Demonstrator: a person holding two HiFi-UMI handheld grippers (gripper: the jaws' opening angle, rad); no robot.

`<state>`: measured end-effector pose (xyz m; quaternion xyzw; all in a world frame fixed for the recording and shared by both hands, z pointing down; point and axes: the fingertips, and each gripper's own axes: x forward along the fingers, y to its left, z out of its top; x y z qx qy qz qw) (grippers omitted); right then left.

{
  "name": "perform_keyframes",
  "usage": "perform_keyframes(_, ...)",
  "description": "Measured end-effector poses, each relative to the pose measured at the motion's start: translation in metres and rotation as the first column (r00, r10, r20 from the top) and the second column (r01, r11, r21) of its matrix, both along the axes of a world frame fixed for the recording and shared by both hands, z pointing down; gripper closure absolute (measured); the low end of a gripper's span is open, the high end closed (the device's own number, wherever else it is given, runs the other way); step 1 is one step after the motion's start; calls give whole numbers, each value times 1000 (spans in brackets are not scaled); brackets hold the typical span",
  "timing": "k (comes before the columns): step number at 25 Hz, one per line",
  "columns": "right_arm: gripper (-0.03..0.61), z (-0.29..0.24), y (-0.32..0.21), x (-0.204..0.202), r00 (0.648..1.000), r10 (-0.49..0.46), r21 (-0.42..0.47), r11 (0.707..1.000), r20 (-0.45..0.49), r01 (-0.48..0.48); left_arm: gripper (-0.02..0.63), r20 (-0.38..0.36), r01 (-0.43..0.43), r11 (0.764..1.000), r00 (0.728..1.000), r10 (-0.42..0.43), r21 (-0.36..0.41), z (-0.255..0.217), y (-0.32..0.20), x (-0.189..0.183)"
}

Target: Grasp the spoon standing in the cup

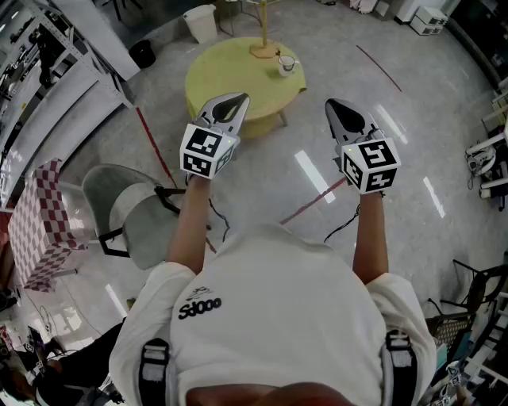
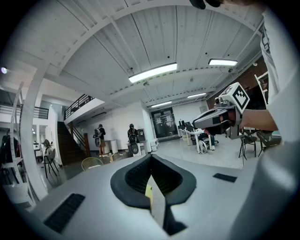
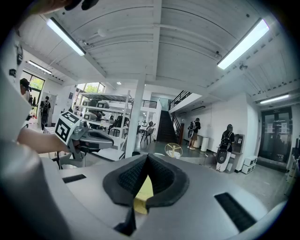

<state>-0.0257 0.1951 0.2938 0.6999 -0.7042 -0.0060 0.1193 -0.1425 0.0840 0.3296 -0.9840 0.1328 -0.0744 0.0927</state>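
Holding both claws up in front of me, I see each one pressed together with nothing between its pads. In the head view the left claw (image 1: 232,101) has its tip over the near edge of the round yellow table (image 1: 226,75), and the right claw (image 1: 336,108) hangs over the grey floor (image 1: 413,87), off the table's right side.

One white cup (image 1: 286,66) stands close to the table's far right edge, well apart from both claws. The one spoon (image 1: 280,58) stands in it. It shows only as a thin handle rising above the rim, with its long axis roughly upright. It is too small for me to tell which way it leans.

A wooden stand (image 1: 264,47) sits at the table's far edge, just left of the cup.

Around the table I count one grey chair (image 1: 131,210) to my left, beside a red-checked cloth (image 1: 36,222). There are two bins beyond the table, a white bin (image 1: 201,22) and a black bin (image 1: 143,53). Two red tape lines (image 1: 155,147) run across the floor near the table.
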Motion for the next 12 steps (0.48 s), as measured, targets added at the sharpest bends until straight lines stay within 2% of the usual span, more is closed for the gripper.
perform_keyframes(12,562,12,11,37,998,-29,13,1000,55,28,586,23,31,999,999,-31,-19,16,13,31)
